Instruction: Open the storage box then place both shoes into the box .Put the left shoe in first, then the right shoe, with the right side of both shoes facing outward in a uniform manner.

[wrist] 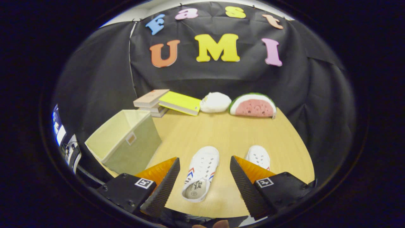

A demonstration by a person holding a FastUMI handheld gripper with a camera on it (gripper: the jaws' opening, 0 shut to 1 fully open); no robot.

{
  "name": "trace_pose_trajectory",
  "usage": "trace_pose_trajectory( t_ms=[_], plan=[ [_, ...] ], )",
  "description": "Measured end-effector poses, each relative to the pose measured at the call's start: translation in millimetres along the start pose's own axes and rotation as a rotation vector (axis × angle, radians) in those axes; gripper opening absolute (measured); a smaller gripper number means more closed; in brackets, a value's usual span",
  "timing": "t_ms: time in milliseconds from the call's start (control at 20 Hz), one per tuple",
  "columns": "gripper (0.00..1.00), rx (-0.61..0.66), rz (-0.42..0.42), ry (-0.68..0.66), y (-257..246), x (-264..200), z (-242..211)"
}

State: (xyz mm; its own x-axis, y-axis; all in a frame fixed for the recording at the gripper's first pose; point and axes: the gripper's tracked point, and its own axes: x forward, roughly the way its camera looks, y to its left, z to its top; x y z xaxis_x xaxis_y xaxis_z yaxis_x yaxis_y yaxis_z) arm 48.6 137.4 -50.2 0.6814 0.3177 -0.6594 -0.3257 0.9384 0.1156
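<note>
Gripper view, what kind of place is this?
Probably a staged recording booth: a black cloth wall behind a wooden table set with props, white shoes and an open fabric storage box. The open claw straddles one shoe.

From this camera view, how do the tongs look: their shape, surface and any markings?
The tongs have two wedge-shaped fingers that taper toward their tips, with ribbed inner faces. Each finger sits on a black block mount, and each mount carries a small square white tag with a black pattern. No cable is visible on them.

Legible text: none. Shoe between the fingers (201,172): printed insole mark and side stripes, unreadable. Storage box (125,142), beyond the left finger: blank label holder. Gripper (205,164), fingers apart: square coded markers, no characters.
</note>
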Motion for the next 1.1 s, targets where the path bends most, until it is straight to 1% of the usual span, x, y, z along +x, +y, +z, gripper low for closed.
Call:
trace_pose_trajectory(
  t_ms=[150,250,350,400,550,800,850,1000,1100],
  plan=[
    [1.0,0.033,0.012,0.135,-9,29,-24],
    [1.0,0.08,0.027,0.223,-11,47,-37],
    [1.0,0.135,0.06,0.298,-9,62,-46],
    [1.0,0.143,0.061,0.326,-11,69,-50],
    [1.0,0.115,0.037,0.385,-20,83,-62],
    [0.99,0.113,0.076,0.403,-10,101,-63],
    [0.94,0.11,0.09,0.414,-6,104,-63],
    [0.63,0.118,0.147,0.428,6,104,-62],
    [0.41,0.103,0.137,0.428,5,104,-63]
  ],
)
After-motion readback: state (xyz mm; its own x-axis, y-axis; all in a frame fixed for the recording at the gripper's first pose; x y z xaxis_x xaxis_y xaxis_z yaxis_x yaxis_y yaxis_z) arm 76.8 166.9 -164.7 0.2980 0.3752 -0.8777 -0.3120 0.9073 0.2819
